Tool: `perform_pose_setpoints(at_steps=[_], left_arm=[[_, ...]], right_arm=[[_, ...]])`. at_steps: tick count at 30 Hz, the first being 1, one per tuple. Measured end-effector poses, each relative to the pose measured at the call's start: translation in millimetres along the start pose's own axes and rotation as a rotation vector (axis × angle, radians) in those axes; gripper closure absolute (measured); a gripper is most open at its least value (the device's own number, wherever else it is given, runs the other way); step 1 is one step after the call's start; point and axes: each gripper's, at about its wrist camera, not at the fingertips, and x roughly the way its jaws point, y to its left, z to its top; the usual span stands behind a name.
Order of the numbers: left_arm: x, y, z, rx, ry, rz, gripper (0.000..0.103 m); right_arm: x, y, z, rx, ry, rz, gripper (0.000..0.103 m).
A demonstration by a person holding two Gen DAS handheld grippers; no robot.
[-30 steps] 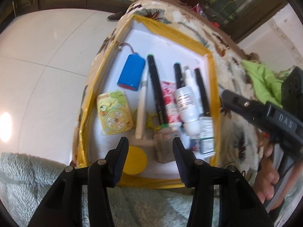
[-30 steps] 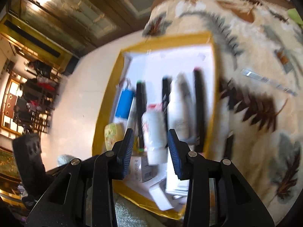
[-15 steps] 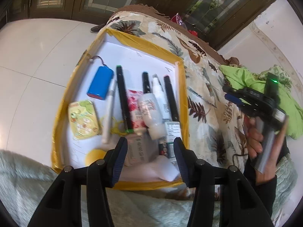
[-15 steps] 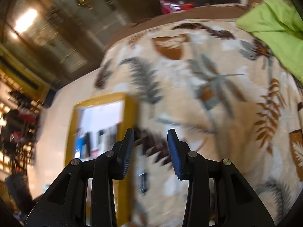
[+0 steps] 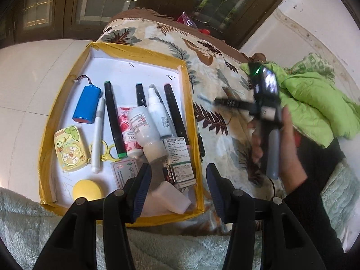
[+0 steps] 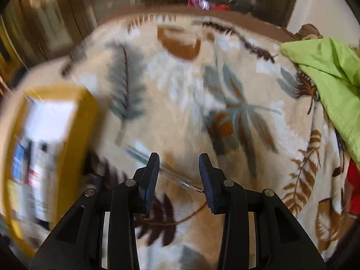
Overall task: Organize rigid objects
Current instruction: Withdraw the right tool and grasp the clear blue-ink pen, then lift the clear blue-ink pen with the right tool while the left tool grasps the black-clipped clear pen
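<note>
the left gripper [image 5: 177, 184] is hanging over the near end of a shallow white box with yellow-taped rim [image 5: 187, 94], its jaws spread apart and gripping nothing. inside the box, a blue cylindrical battery pack [image 5: 87, 104] with red and black wires is lying at the far left, a white pen [image 5: 97, 135] beside it, then a long black marker with a green cap [image 5: 114, 121]. a pink tube printed with roses [image 5: 127, 132] is showing the letters "ose" along its side. a white bottle with a red-and-black label [image 5: 144, 132] is leaning across it, and a white spray bottle [image 5: 157, 114] is lying next to two more black markers [image 5: 175, 112]. a yellow cartoon frog toy [image 5: 69, 150] on a yellow clasp is sitting at the left, a round yellow disc [image 5: 88, 190] near the front wall, and small medicine boxes with fine print [image 5: 180, 157] too small to read are sitting by the right wall.

outside the box, a black pen [image 5: 201, 145] is lying on the leaf-patterned blanket [image 5: 216, 72] just beside the rim. a clear-bodied pen [image 6: 144, 156] is resting on the blanket just ahead of the right gripper [image 6: 179, 180], whose jaws are parted and grasping nothing; that view is blurred. a green jacket [image 5: 315, 105] is lying at the far right.
</note>
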Motion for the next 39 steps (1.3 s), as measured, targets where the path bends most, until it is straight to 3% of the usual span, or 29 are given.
perform_pose_setpoints(at_steps=[6, 9, 11, 13, 15, 19, 23, 30, 34, 39], left_arm=[[1.6, 4.4, 2.1, -0.017, 0.021, -0.023, 0.052], [0.0, 5.6, 2.7, -0.024, 0.022, -0.037, 0.052], [-1.1, 5.9, 2.6, -0.021, 0.020, -0.031, 0.052], [-2.4, 6.6, 2.3, -0.020, 0.017, -0.031, 0.052], [-4.2, 7.4, 1.5, -0.028, 0.012, -0.050, 0.052], [-5.7, 4.3, -1.5, -0.019, 0.015, -0.064, 0.052], [-3.6, -5.7, -5.9, 0.008, 0.027, -0.048, 0.052], [10.5, -37.8, 13.3, 0.016, 0.084, -0.070, 0.051], [46.8, -69.2, 37.0, 0.041, 0.140, -0.022, 0.049], [120.2, -84.2, 64.5, -0.019, 0.288, 0.045, 0.050]], right_arm=[[-0.5, 8.7, -12.3, -0.063, 0.064, 0.072, 0.068], [6.3, 30.2, -30.2, -0.186, 0.117, -0.026, 0.071], [5.4, 32.7, -30.9, -0.178, 0.124, -0.016, 0.085], [1.6, 32.5, -30.9, -0.159, 0.132, -0.010, 0.093], [-3.4, 31.6, -33.2, -0.126, 0.147, 0.021, 0.094], [-16.0, 40.8, -41.7, -0.124, 0.164, -0.015, 0.094], [-48.1, 34.2, -42.8, -0.009, 0.140, -0.007, 0.094], [-81.6, 7.0, -42.8, 0.242, 0.107, 0.191, 0.094], [-74.3, -23.2, -43.7, 0.396, 0.119, 0.273, 0.094], [-62.9, -50.2, -48.8, 0.501, 0.151, 0.294, 0.094]])
